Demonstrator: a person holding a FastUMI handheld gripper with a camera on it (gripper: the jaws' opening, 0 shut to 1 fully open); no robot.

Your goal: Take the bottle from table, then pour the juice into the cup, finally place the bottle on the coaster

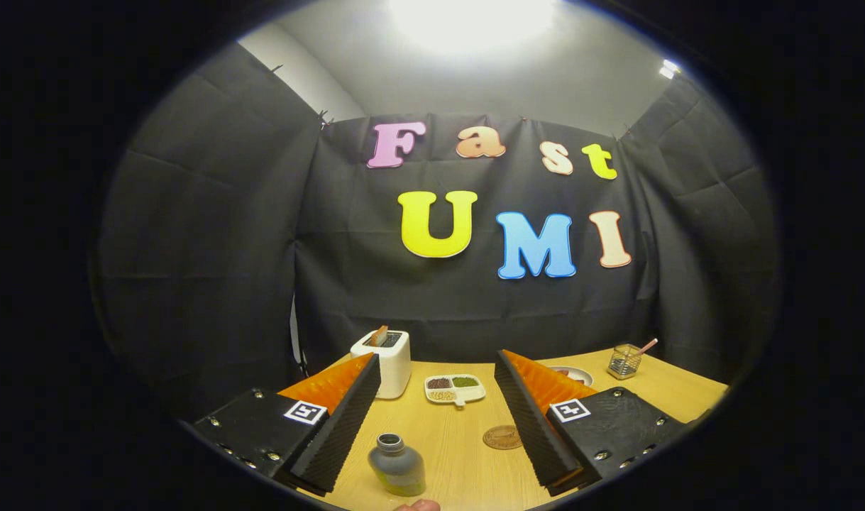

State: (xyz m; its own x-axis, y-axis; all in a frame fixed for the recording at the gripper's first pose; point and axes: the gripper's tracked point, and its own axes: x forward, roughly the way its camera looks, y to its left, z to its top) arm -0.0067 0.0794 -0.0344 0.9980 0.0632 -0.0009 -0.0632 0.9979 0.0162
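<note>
Tongs hang above the desk with their fingers spread wide and nothing between the pads, likely held that way to take the bottle's width. Just below and between the fingers, nearer the left one, the bottle stands upright, partly full of greenish juice, not yet gripped. Close beside the right finger lies the round coaster. Farther ahead sit a divided snack dish, a white toaster and, beyond the right finger, a glass cup with a straw.
</note>
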